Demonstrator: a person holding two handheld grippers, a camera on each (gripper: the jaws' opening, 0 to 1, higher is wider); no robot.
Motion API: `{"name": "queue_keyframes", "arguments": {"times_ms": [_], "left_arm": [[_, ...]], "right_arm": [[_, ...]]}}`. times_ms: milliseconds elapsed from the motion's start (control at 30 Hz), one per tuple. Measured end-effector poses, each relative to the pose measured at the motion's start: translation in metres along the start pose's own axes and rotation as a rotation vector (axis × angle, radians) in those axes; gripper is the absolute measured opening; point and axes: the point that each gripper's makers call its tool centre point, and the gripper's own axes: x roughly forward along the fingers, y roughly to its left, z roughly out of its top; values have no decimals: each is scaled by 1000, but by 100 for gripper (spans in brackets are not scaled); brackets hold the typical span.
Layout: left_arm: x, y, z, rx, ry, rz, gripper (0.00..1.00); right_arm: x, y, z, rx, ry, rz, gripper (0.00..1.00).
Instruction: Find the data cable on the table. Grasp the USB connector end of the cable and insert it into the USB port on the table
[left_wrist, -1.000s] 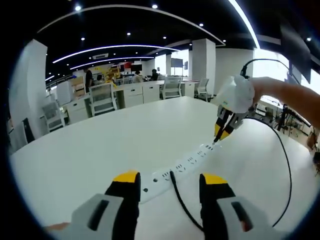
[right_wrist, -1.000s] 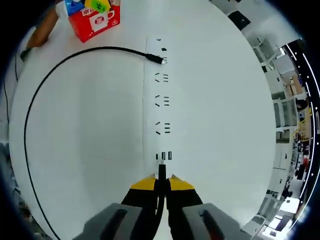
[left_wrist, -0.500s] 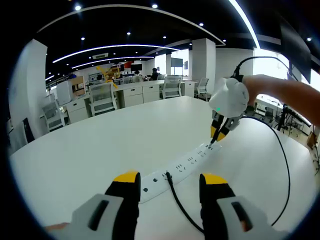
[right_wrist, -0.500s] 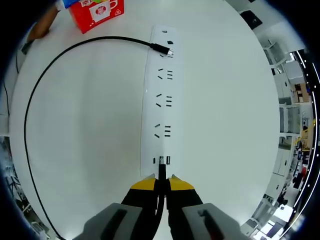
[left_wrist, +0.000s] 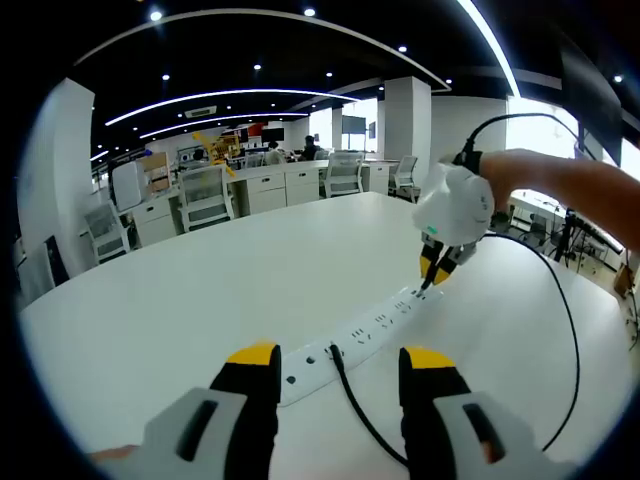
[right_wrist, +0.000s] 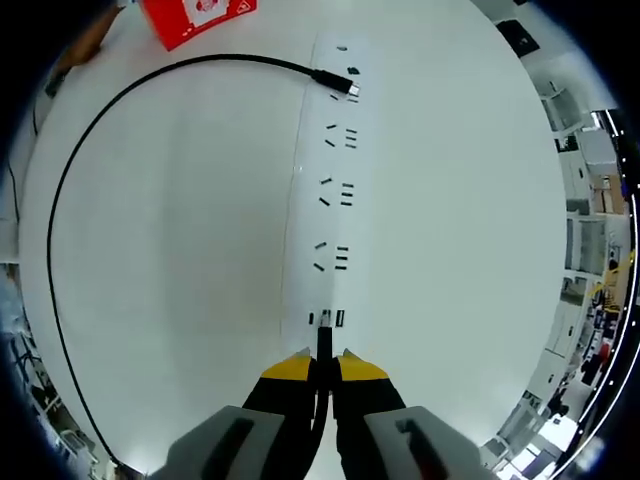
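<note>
power strip (right_wrist: 330, 190) on table (right_wrist: 180, 250) | cable (right_wrist: 60, 220) left | box (right_wrist: 195, 15) beyond

fingers (left_wrist: 255, 362): yellow tips, black | gripper (right_wrist: 325, 368) body: grey

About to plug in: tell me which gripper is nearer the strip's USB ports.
Right. The right gripper holds the USB connector right at the USB ports of the strip. The left gripper hangs open over the strip's opposite end.
</note>
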Motion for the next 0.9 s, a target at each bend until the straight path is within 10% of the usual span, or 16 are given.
{"name": "queue_keyframes", "arguments": {"times_ms": [900], "left_arm": [[0, -1, 0, -1, 1, 0, 47]], "right_arm": [[-5, 8, 13, -4, 9, 38, 9]]}}
